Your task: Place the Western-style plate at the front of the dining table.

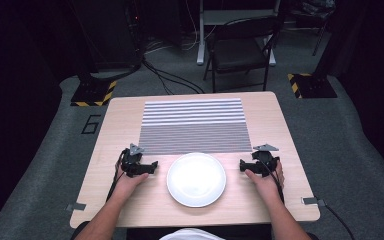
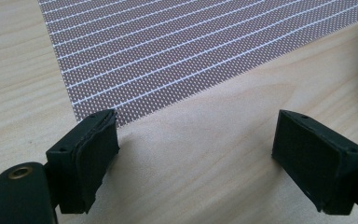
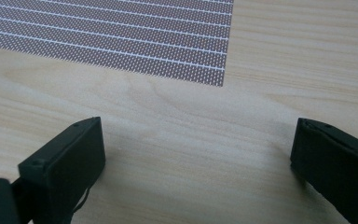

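2 grippers' jaws apart; high view adds plate (image 1: 196, 179).

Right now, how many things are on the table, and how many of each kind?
White plate: 1
Striped placemat: 1
Black grippers, both open and holding nothing: 2, the left gripper and the right gripper
Total: 4 things on the wooden table

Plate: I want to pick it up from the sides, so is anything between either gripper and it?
Nothing visible. The plate lies between the left gripper and the right gripper, with bare table on both sides. Both grippers are open and empty.
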{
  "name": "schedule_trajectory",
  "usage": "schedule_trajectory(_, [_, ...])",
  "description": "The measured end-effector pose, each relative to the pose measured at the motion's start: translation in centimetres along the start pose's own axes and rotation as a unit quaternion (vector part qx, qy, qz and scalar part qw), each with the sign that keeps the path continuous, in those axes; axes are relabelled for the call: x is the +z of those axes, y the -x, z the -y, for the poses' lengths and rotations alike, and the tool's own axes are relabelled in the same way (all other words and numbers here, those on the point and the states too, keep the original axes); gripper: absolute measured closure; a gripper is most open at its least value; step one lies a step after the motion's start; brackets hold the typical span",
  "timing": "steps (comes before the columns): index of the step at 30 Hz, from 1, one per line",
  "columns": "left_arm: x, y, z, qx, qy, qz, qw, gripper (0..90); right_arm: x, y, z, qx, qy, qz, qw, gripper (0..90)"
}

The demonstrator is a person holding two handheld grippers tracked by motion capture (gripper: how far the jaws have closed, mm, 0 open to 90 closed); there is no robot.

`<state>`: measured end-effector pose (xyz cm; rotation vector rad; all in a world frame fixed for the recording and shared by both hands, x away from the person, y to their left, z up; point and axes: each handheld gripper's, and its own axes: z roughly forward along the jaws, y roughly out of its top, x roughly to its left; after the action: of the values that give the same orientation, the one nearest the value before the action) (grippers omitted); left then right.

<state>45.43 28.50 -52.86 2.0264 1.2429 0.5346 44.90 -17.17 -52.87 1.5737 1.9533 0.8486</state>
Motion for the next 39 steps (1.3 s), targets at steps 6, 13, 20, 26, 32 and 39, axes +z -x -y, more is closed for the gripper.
schedule_trajectory(6, [0.0, 0.0, 0.0, -0.002, 0.001, -0.002, 1.0, 14.2, 0.0, 0.0, 0.0, 0.0, 0.002, -0.001, 1.0, 5.0])
schedule_trajectory(13, [0.1, 0.0, 0.0, -0.005, 0.003, -0.005, 1.0, 15.2, -0.1, -0.1, 0.0, 0.001, 0.014, 0.0, 0.9999, 14.8])
schedule_trajectory(20, [0.0, -0.1, -0.1, -0.006, 0.006, -0.013, 0.9999, 18.2, -0.3, -0.4, 0.0, -0.004, 0.02, -0.003, 0.9998, 26.3])
schedule_trajectory(26, [-0.3, -0.3, -0.2, -0.014, 0.007, -0.019, 0.9997, 34.3, -0.7, -0.6, 0.0, -0.016, 0.017, -0.006, 0.9997, 37.6])
schedule_trajectory(32, [-0.8, -0.1, -0.3, -0.025, 0.002, -0.019, 0.9995, 40.4, -1.3, -0.6, 0.0, -0.007, 0.009, -0.006, 0.9999, 41.2])
schedule_trajectory(39, [-1.6, 0.3, -0.5, -0.033, 0.009, -0.014, 0.9993, 41.0, -2.5, -1.2, -0.1, 0.005, 0.015, -0.021, 0.9996, 42.9])
